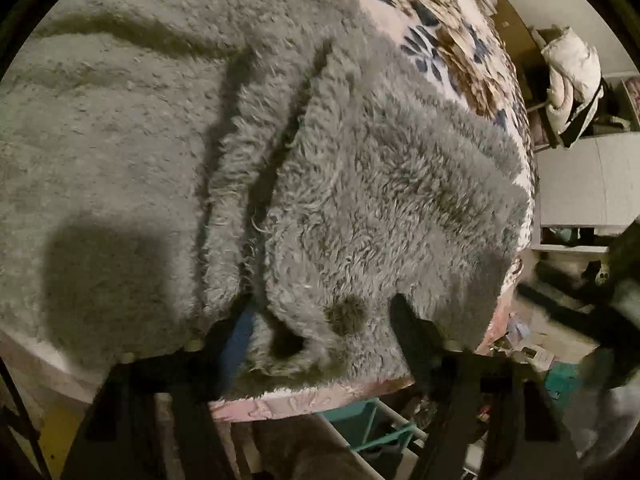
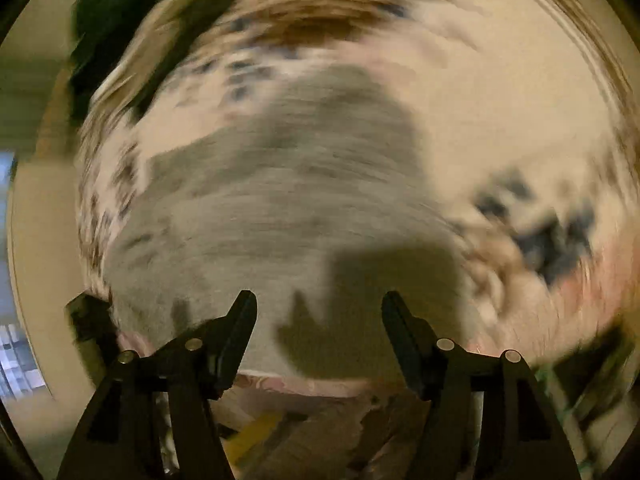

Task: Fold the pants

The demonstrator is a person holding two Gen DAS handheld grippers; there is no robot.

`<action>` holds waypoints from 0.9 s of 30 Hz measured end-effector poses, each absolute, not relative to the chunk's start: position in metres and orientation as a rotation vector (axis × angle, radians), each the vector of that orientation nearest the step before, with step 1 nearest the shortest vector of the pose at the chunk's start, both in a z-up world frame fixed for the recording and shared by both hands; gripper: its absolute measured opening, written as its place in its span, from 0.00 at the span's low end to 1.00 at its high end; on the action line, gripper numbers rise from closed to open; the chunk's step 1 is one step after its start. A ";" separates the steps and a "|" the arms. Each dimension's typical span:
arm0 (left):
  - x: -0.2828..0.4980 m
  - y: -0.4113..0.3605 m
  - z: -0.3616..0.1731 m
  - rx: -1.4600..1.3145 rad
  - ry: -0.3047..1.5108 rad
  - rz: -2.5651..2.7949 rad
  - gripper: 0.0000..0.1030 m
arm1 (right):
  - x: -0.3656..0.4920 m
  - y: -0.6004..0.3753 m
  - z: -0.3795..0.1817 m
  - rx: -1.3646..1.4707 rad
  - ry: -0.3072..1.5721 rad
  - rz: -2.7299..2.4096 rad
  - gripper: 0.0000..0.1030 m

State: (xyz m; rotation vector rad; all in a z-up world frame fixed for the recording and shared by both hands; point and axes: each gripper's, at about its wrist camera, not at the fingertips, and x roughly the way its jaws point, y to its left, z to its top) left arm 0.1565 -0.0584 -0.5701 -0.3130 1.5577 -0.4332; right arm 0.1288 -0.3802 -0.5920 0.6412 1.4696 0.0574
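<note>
The grey fleece pants (image 1: 280, 152) lie spread on a bed with a floral cover (image 1: 452, 40). In the left wrist view my left gripper (image 1: 320, 320) has its jaws spread wide over the near edge of the pants, where a thick fold of fabric bulges between them; the left finger is partly buried under fleece. In the right wrist view, badly motion-blurred, the pants (image 2: 280, 200) lie ahead on the floral cover (image 2: 500, 100). My right gripper (image 2: 318, 312) is open and empty above their near edge.
The bed's near edge (image 1: 312, 396) runs just under the left gripper. A teal basket (image 1: 372, 428) stands below it. Shelves with bundled bedding (image 1: 572, 76) stand at the right. A dark object (image 2: 116, 12) lies at the bed's far left.
</note>
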 end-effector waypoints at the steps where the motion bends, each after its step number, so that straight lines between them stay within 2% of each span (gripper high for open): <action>1: 0.156 -0.058 -0.570 -0.308 1.551 -0.430 0.39 | 0.148 -0.358 -0.580 0.505 1.471 0.124 0.66; 2: 0.155 -0.056 -0.571 -0.314 1.544 -0.433 0.32 | 0.161 -0.341 -0.574 0.405 1.476 0.172 0.66; 3: 0.154 -0.052 -0.570 -0.325 1.532 -0.434 0.30 | 0.180 -0.317 -0.570 0.275 1.488 0.260 0.66; 5: 0.150 -0.045 -0.569 -0.339 1.514 -0.437 0.21 | 0.210 -0.281 -0.574 0.073 1.519 0.375 0.66; 8: 0.145 -0.035 -0.571 -0.369 1.497 -0.429 0.17 | 0.239 -0.230 -0.600 -0.249 1.594 0.485 0.66; 9: 0.143 -0.031 -0.572 -0.387 1.495 -0.425 0.16 | 0.244 -0.221 -0.611 -0.327 1.623 0.503 0.62; 10: 0.142 -0.027 -0.572 -0.402 1.489 -0.417 0.15 | 0.247 -0.213 -0.622 -0.401 1.654 0.534 0.51; 11: 0.140 -0.023 -0.572 -0.421 1.484 -0.416 0.14 | 0.248 -0.207 -0.626 -0.456 1.657 0.554 0.09; 19: 0.126 -0.009 -0.564 -0.499 1.450 -0.414 0.13 | 0.249 -0.188 -0.583 -0.419 1.556 0.635 0.09; 25: 0.126 0.002 -0.575 -0.512 1.461 -0.353 0.13 | 0.256 -0.169 -0.593 -0.490 1.562 0.650 0.09; 26: 0.128 0.004 -0.577 -0.515 1.467 -0.344 0.13 | 0.258 -0.170 -0.603 -0.506 1.591 0.631 0.10; 27: 0.130 0.008 -0.581 -0.526 1.485 -0.339 0.15 | 0.264 -0.172 -0.614 -0.485 1.641 0.602 0.15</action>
